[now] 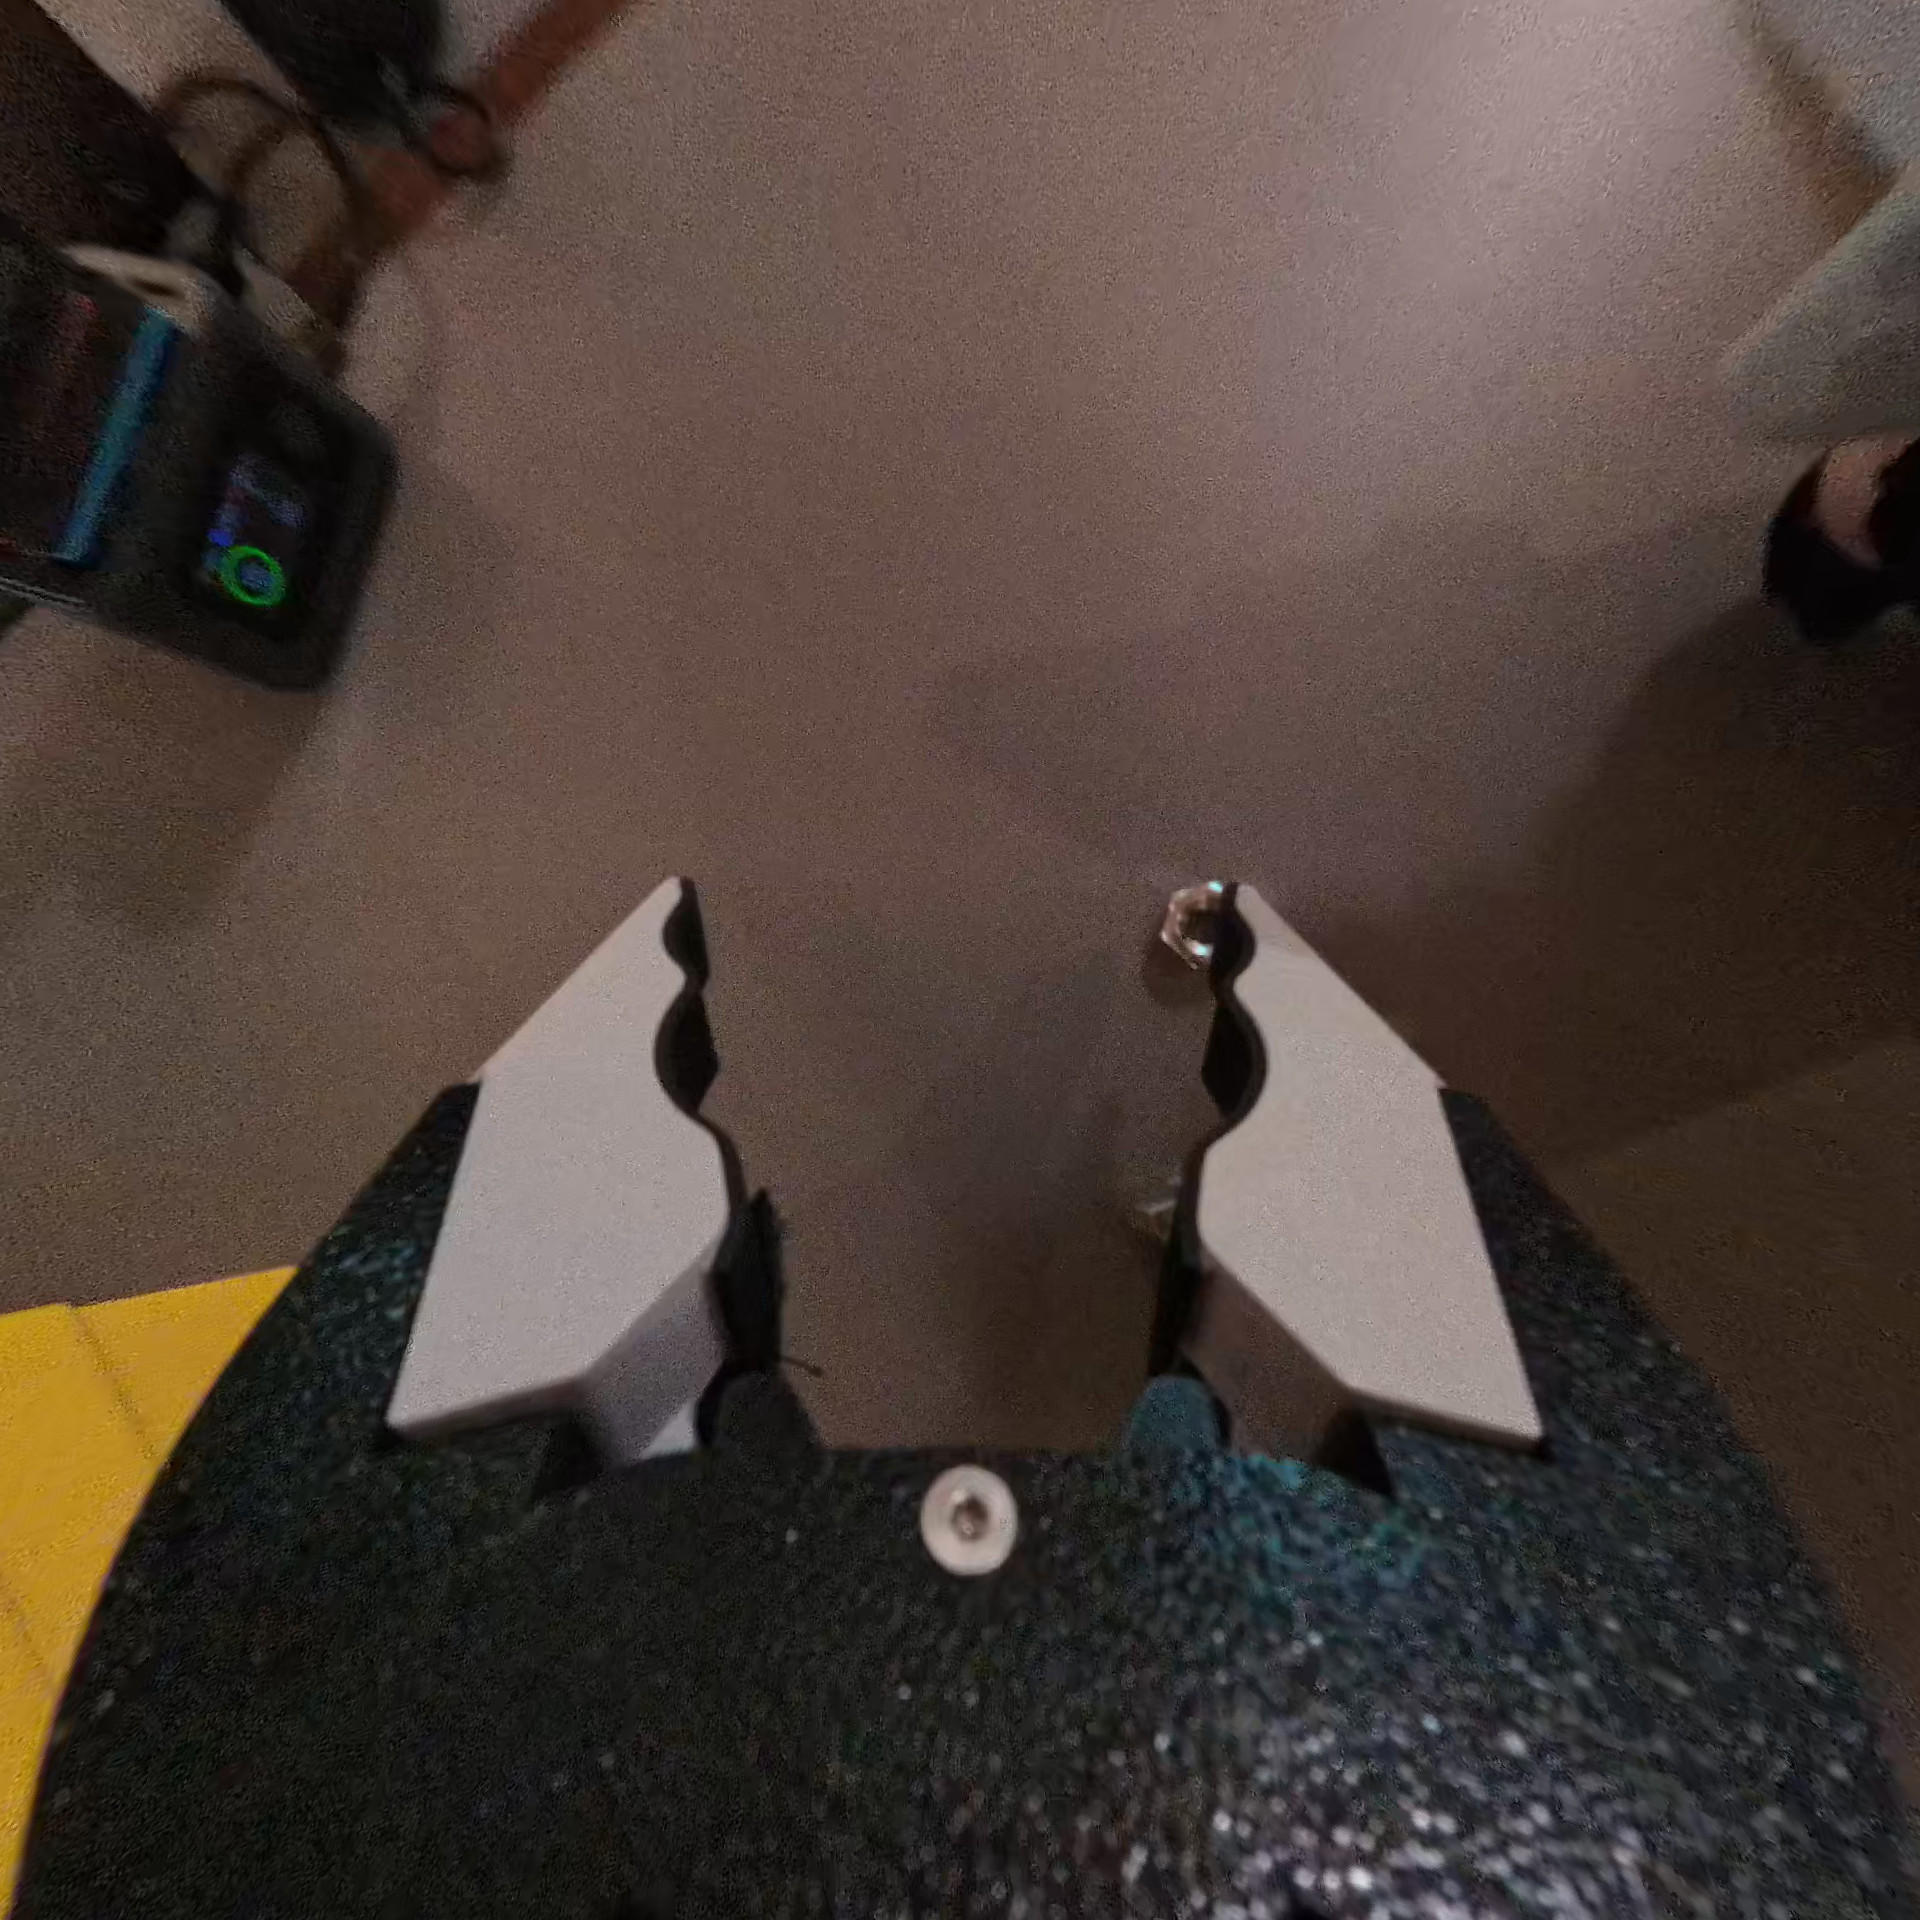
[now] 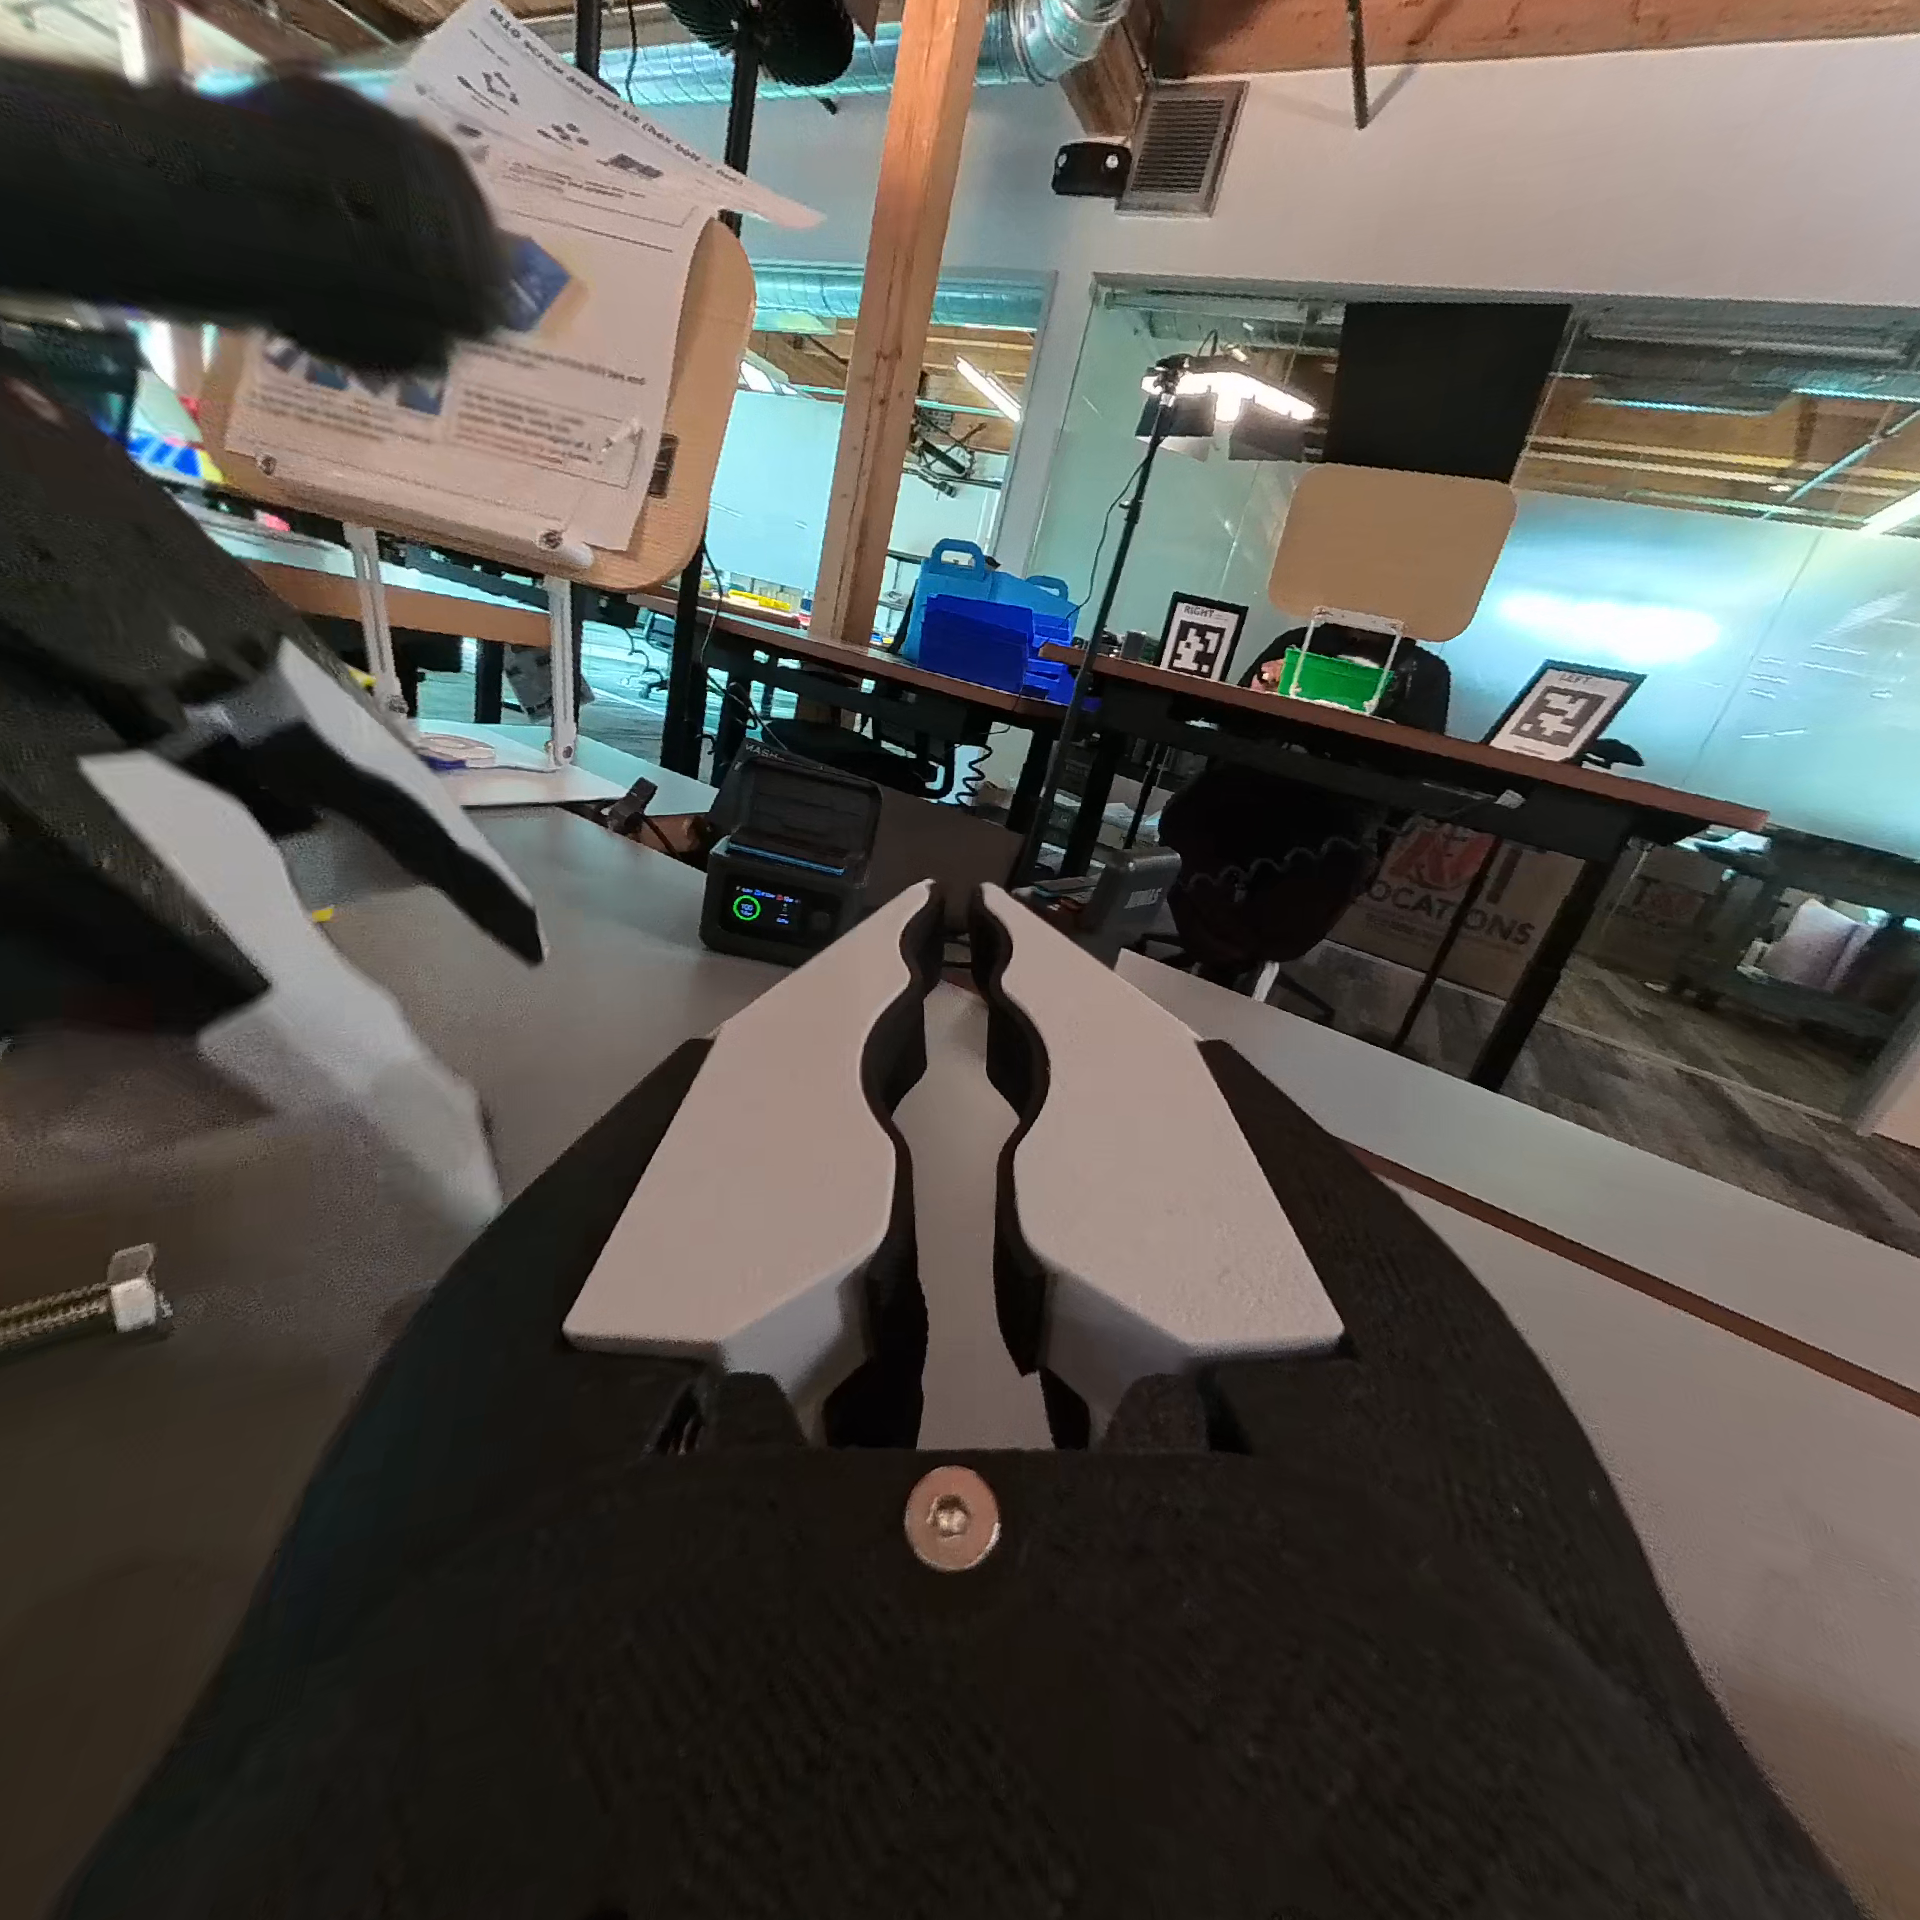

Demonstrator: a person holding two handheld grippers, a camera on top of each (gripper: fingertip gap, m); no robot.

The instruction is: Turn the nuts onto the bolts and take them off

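In the left wrist view, the left gripper [image 1: 956, 894] is hanging spread wide over the counter [image 1: 935, 520], a hex nut [image 1: 1191, 925] touching its one-o'clock fingertip; centring before squeezing looks wise. In the right wrist view, the right gripper [image 2: 958, 896] is sitting nearly clenched, grasping nothing, while the hex bolt [image 2: 88, 1307] is lying at nine o'clock.

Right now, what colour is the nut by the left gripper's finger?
Shiny silver metal. The nut shows best in the left wrist view, at one fingertip of the open left gripper.
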